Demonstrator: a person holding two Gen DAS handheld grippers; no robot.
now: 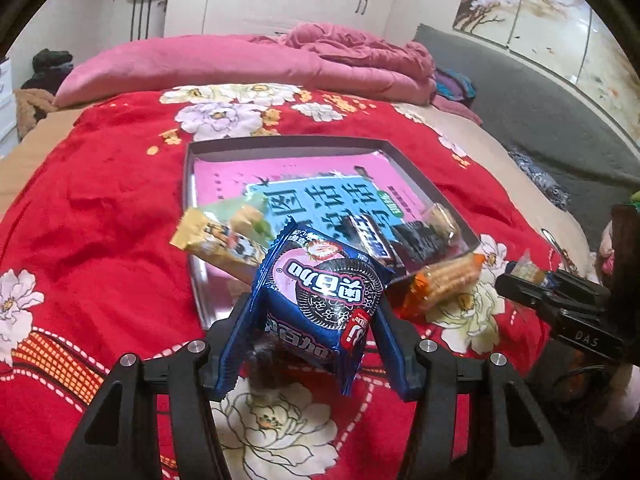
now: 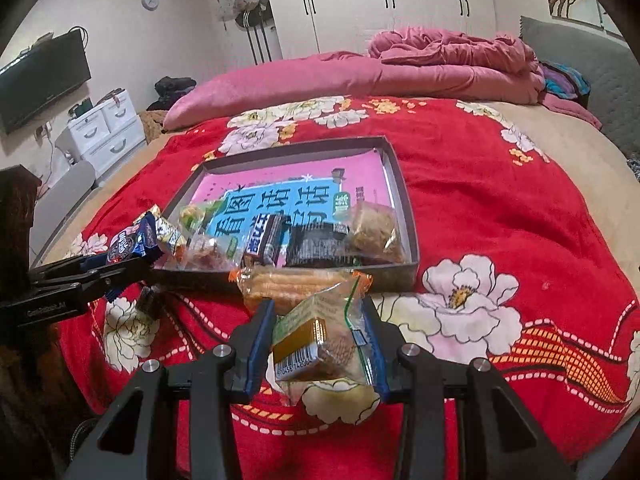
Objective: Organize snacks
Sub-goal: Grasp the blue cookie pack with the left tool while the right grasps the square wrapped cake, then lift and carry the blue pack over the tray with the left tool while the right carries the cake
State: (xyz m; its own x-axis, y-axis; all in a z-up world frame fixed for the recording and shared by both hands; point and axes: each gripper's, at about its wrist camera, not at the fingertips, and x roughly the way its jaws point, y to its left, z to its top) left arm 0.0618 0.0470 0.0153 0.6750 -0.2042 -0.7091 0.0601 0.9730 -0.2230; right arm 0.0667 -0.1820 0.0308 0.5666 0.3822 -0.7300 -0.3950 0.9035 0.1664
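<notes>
The left gripper (image 1: 316,320) has its fingers clamped on a blue cookie pack (image 1: 320,296), which stands between the blue pads above the red floral blanket (image 1: 100,220); a small dark wrapped item (image 1: 264,364) lies on the blanket just beneath it. The right gripper (image 2: 320,344) has its fingers closed on a clear-wrapped cake (image 2: 324,340) with a barcode label, also held above the blanket. In the right wrist view the left gripper comes in from the left edge with the cookie pack (image 2: 134,240) at its tip. Just beyond both grippers an orange-ended cracker pack (image 2: 288,280) lies on the blanket, touching the near wall of the tray (image 2: 400,184). The tray is a shallow grey box lined with a pink and blue printed sheet (image 2: 288,188). Along its near side lie a dark bar (image 2: 266,240), a black pack (image 2: 316,244) and a clear pack of brown biscuits (image 2: 376,232), side by side. A green pack (image 1: 248,212) sits at the tray's near left corner, and a yellow pack (image 1: 216,244) rests tilted across the tray's left wall. Farther off, a pink duvet (image 2: 440,60) is bunched across the bed, with white wardrobes (image 2: 384,0) behind it.
</notes>
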